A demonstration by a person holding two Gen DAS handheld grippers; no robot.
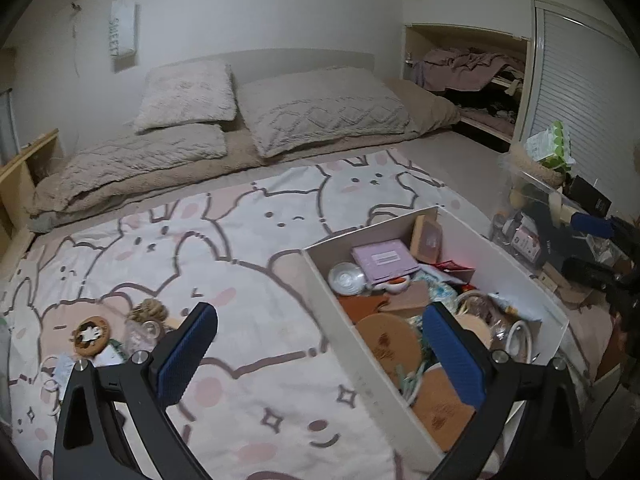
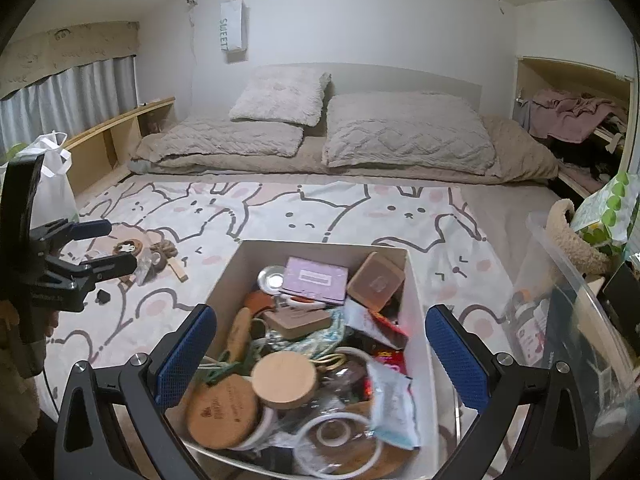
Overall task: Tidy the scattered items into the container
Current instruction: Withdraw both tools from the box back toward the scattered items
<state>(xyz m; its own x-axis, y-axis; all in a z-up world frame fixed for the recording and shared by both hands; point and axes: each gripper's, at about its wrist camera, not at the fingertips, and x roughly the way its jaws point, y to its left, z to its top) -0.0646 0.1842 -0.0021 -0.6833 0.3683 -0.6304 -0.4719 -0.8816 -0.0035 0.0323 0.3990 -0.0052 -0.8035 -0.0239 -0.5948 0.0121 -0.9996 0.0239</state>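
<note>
A white box (image 1: 320,304) (image 2: 229,276) stands on the bunny-print blanket. It holds several items, including a purple case (image 2: 316,278) and a round wooden lid (image 2: 284,378). My right gripper (image 2: 322,354) hangs open over the box's near end with nothing between its fingers. My left gripper (image 1: 320,356) (image 2: 100,246) is open and empty, to the left of the box. Loose items lie just beyond it: a paw-print wooden coaster (image 1: 92,332) (image 2: 130,247), a brown woven piece (image 1: 149,311) (image 2: 165,249), a clear glass jar (image 1: 140,334) and a small wooden stick (image 2: 180,270).
A clear plastic bin (image 2: 560,276) full of things stands right of the box. Pillows (image 2: 404,136) lie across the head of the bed. A white bag (image 2: 52,176) and a wooden shelf (image 2: 116,136) stand at the left. An open closet (image 2: 576,120) is at the far right.
</note>
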